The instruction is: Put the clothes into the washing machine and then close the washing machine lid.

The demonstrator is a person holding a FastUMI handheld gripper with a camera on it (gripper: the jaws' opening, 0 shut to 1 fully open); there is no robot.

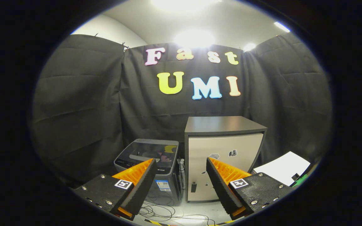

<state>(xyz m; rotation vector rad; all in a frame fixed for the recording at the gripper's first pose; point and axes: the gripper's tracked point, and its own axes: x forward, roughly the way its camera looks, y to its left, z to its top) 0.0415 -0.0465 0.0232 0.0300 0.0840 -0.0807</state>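
Observation:
A small grey top-loading washing machine (151, 163) stands on the floor against the black cloth wall, beyond my left finger. Its glass lid (154, 150) lies flat and shut, with reflections on it. My gripper (181, 163) is held well back from the machine and above it, open, with nothing between the fingers. The left finger overlaps the machine's front right corner in the gripper view. I cannot see into the drum.
A small fridge-like cabinet (222, 157) with a dark top and pale door stands right of the washer. Cables (168, 213) lie on the floor in front. A white sheet (283, 171) and something green (300, 180) sit at the right.

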